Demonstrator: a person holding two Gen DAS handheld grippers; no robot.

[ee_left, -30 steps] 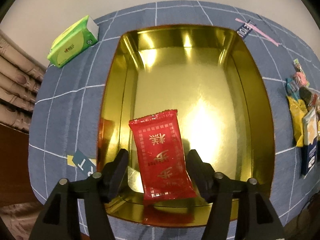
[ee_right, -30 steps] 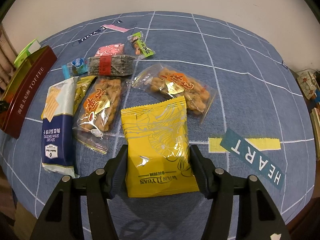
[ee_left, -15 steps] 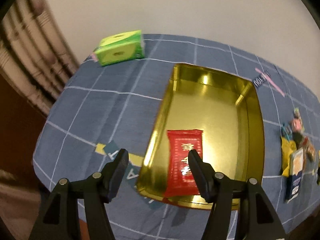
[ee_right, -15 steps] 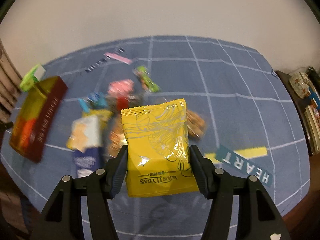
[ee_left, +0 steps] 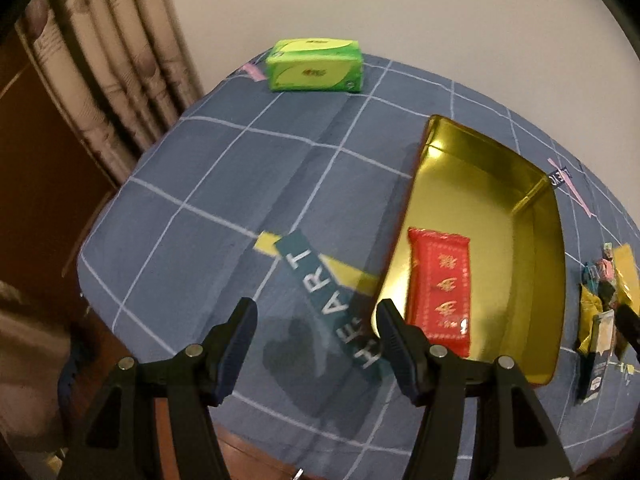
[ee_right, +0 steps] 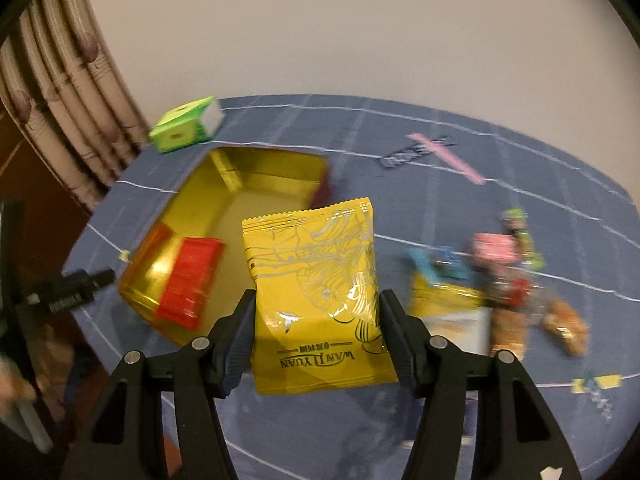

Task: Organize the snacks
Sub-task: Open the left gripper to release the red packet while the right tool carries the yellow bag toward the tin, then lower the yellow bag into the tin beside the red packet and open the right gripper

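Right gripper clamps the yellow snack packet, raised near the gold tin for loading. Left gripper beside the tin: jaws apart, empty.

L gripper jaws apart, empty; R gripper clamped, loaded.

Lay under everything a slate-blue tablecloth with a thin white grid, plus a teal strip lettered in white and a yellow bar across it. Shone gold inside the tin, dark red along its outer wall in the right wrist view. Held in its lower part a red packet with gold characters. Stood upper centre of the left wrist frame a bright green tissue pack with paler green swirls. Showed yellow with silver line drawing the pouch. Appeared black both grippers. Hung upper left beige curtains, faintly patterned.
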